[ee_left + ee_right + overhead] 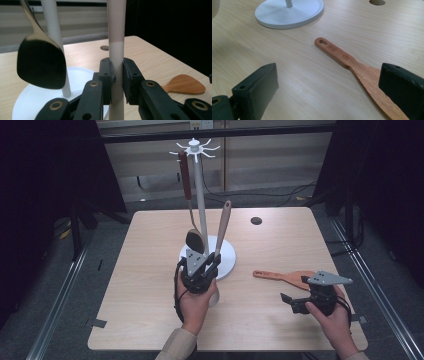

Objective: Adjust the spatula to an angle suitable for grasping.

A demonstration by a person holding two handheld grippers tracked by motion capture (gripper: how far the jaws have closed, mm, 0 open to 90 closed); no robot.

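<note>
Near the middle of the bench (150, 315), just beside the white stand's round base (227, 255), a pale-handled utensil (223, 227) is clamped upright by the left gripper (117, 80). Toward the right edge, the right gripper (290, 301) is held open beside a wooden spatula (352, 63) lying flat.

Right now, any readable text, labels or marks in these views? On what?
No text can be read.
Wooden spatula, handle: a small rectangular stamp near the hanging hole, too small to read.
Same handle, nearer the blade: a small round stamp, too blurred to read.
Rack, hanging spoon, utensil held in the left gripper, table: no markings visible.
</note>
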